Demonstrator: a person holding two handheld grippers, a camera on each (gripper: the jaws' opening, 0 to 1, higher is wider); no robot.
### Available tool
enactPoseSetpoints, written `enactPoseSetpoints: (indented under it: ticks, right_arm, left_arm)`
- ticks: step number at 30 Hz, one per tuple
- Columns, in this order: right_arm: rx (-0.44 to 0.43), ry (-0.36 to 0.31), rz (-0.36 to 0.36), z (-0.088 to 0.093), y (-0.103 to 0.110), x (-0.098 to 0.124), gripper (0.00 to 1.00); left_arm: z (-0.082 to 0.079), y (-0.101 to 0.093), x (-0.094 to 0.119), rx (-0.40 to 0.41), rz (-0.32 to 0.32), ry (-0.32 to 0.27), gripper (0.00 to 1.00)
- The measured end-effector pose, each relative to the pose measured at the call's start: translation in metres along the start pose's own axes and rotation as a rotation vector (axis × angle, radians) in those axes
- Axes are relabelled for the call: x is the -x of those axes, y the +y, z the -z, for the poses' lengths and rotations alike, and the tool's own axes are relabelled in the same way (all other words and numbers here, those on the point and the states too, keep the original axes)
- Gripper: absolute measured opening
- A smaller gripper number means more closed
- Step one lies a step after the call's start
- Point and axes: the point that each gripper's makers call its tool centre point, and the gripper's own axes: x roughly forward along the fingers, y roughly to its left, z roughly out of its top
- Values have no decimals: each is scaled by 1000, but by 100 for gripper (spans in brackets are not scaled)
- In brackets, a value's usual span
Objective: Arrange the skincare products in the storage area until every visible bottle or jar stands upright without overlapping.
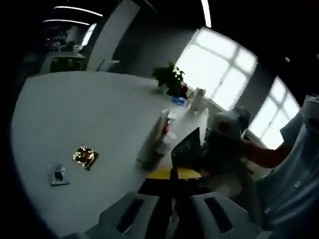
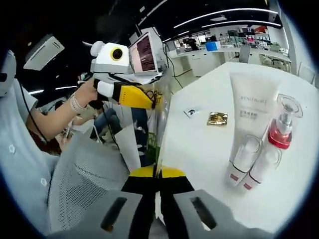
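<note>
Right now your right claw (image 2: pixel 158 191) has its jaws pressed together with nothing between them, at the edge of the white tabletop (image 2: pixel 209 149). Just beyond stand a tall white tube (image 2: pixel 250 112), a red-collared pump bottle (image 2: pixel 282 130) and two small bottles (image 2: pixel 254 167). Your left claw (image 1: pixel 174 185) is likewise closed and empty, with the tabletop beyond it.
</note>
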Motion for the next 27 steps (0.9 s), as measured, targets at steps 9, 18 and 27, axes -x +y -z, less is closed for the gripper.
enactPoseSetpoints:
  ticks: [9,18,27]
  right_arm:
    - [85,92,89,28,-19,-7,9]
    - [200,145,248,42,-48,0,8]
    - [255,76,243,25,-42,-7,9]
  left_arm:
    - [19,10,-13,42,42,81,0]
    - [32,33,-22,78,1,151,0]
    - [39,49,-35,84,-34,199,0]
